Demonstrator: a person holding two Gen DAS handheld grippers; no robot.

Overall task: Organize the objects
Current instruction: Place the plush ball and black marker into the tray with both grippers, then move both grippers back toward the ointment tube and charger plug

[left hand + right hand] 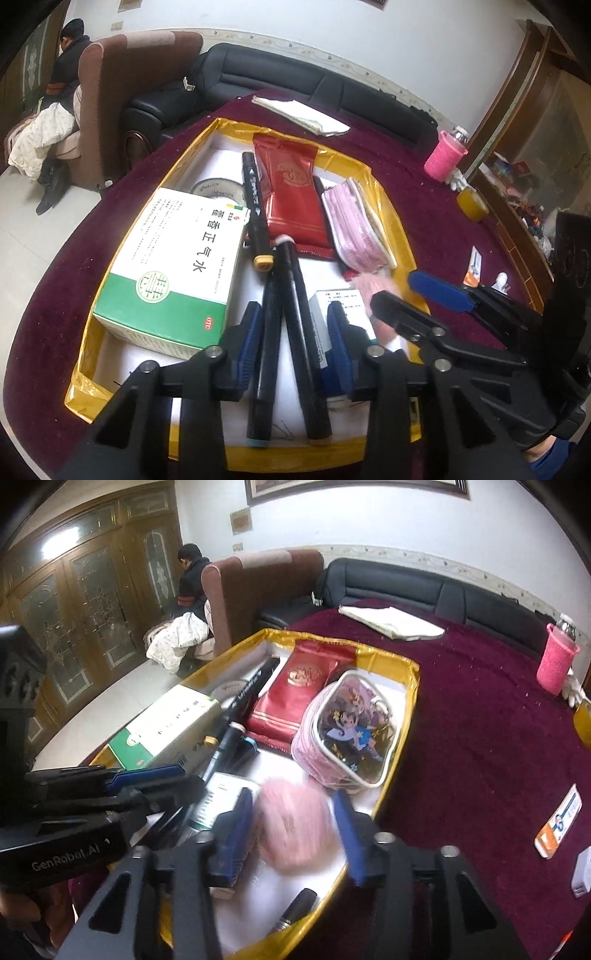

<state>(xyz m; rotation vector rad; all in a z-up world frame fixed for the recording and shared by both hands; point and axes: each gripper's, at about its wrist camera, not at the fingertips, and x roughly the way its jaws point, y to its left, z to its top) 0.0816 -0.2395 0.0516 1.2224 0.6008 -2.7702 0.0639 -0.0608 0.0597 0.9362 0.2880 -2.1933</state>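
A gold-rimmed tray point(399, 221) on the maroon table holds a green-and-white medicine box point(173, 266), a red packet point(291, 199), a pink cartoon pouch point(347, 731), a yellow-capped marker point(255, 206) and a small white box point(332, 302). My left gripper point(295, 332) is open low over the tray's near end. Two black markers point(295, 295) lie on the tray floor between its blue pads point(251, 332). My right gripper point(291, 830) is open beside it on the right. A blurred pink pompom point(295, 823) sits loose between the right gripper's pads point(347, 834).
On the cloth outside the tray are a folded white cloth point(299, 110), a pink-sleeved bottle point(445, 158), a yellow jar point(472, 203), an orange-and-white box point(557, 823) and a white plug point(583, 875). A black sofa point(295, 77) runs behind; a person point(192, 579) sits far left.
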